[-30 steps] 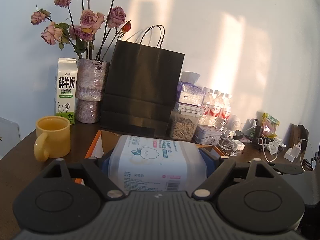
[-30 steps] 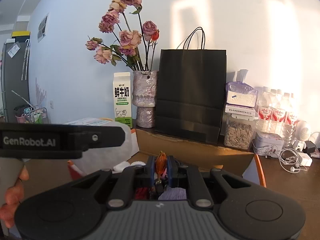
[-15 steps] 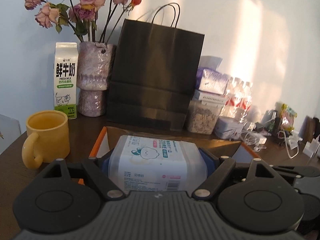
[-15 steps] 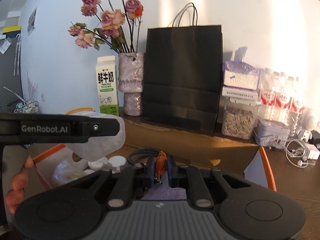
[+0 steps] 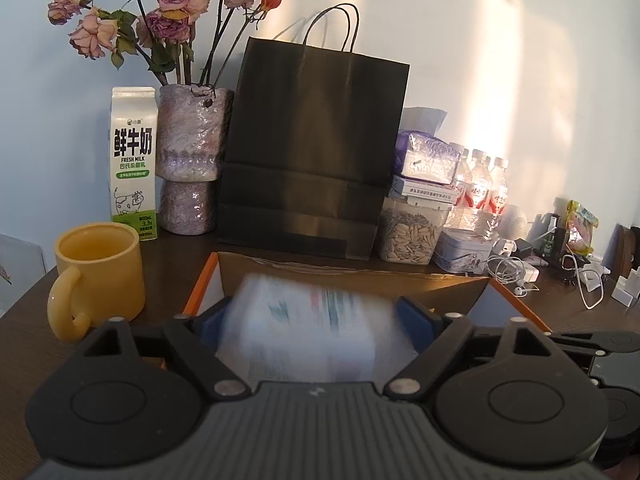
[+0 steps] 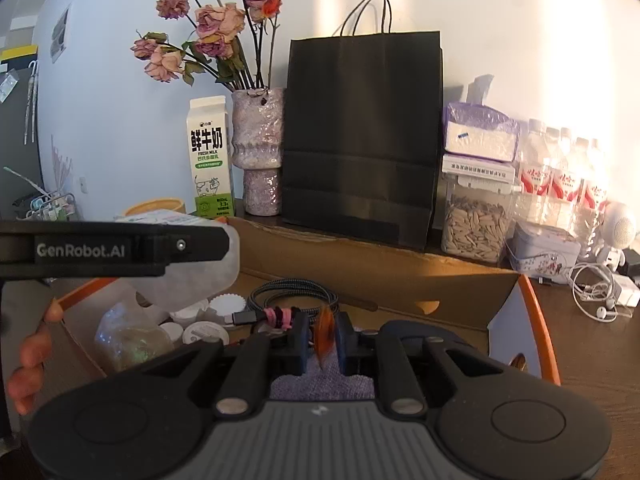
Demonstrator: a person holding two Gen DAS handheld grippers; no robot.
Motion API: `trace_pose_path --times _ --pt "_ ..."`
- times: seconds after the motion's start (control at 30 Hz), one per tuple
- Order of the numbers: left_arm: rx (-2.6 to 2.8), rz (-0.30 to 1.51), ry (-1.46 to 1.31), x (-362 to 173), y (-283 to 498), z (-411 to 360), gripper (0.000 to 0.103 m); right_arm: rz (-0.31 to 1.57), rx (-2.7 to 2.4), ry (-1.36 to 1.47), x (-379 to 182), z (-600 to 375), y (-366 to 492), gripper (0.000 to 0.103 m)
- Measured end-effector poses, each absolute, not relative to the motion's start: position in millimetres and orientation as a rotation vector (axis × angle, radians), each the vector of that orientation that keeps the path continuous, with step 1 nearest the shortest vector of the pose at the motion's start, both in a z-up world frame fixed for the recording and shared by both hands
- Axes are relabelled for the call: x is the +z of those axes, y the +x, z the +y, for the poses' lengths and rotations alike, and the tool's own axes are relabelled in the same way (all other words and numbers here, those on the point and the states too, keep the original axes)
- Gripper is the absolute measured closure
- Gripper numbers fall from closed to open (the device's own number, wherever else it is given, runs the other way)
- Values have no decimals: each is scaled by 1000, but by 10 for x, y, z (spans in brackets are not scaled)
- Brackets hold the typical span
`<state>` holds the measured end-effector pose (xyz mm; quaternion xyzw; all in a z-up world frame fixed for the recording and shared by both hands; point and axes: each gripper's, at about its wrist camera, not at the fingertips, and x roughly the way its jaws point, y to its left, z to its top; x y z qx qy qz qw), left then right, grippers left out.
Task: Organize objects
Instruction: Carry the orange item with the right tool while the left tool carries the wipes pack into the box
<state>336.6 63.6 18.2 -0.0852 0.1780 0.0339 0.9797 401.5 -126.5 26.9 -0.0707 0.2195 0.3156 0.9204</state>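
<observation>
Over the open cardboard box [image 5: 352, 280] with orange edges, the jaws of my left gripper [image 5: 314, 320] are opening. The white wipes pack [image 5: 304, 320] between them is motion-blurred, and both blue pads stand clear of its ends. In the right wrist view the same pack [image 6: 192, 280] shows under the left gripper's black finger [image 6: 120, 248]. My right gripper [image 6: 323, 338] is inside the box [image 6: 360, 264] with its jaws opening. A small orange thing [image 6: 324, 340], blurred, hangs in the narrow gap between its pads. Below lie a coiled cable [image 6: 292, 296], white caps [image 6: 204, 332] and purple cloth [image 6: 320, 386].
A yellow mug [image 5: 100, 272] stands left of the box. Along the wall stand a milk carton [image 5: 132, 160], a vase of roses [image 5: 192, 152], a black paper bag [image 5: 316, 152], a seed jar [image 5: 412, 232] and water bottles [image 5: 480, 188]. Earphones and chargers [image 5: 516, 272] lie at right. A hand [image 6: 28, 352] holds the left gripper.
Both grippers came forward and down over the box. The left jaws widened and the wipes pack, sharp before, is blurred. The right pads parted slightly from the orange thing.
</observation>
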Motion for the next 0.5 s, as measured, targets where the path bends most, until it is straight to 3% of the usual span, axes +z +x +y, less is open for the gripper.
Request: trace_pose_path --times 0.03,0.07,0.1,0.13,0.33,0.5 --pt "76 349 -175 187 3359 640 0 455 646 -145 263 -1265 4021 70" --pt "84 339 -175 194 3350 642 0 460 642 -146 255 -1263 4026 45" --pt "83 339 -174 200 3351 643 0 461 641 -144 248 -1269 4023 32" --pt "84 340 -175 203 3353 645 0 458 643 -143 243 -1271 4018 12" --pt "82 355 -174 181 3363 632 0 452 630 -139 237 -1264 4007 1" --pt "75 361 -179 195 3363 636 0 450 619 -137 237 -1270 4014 0"
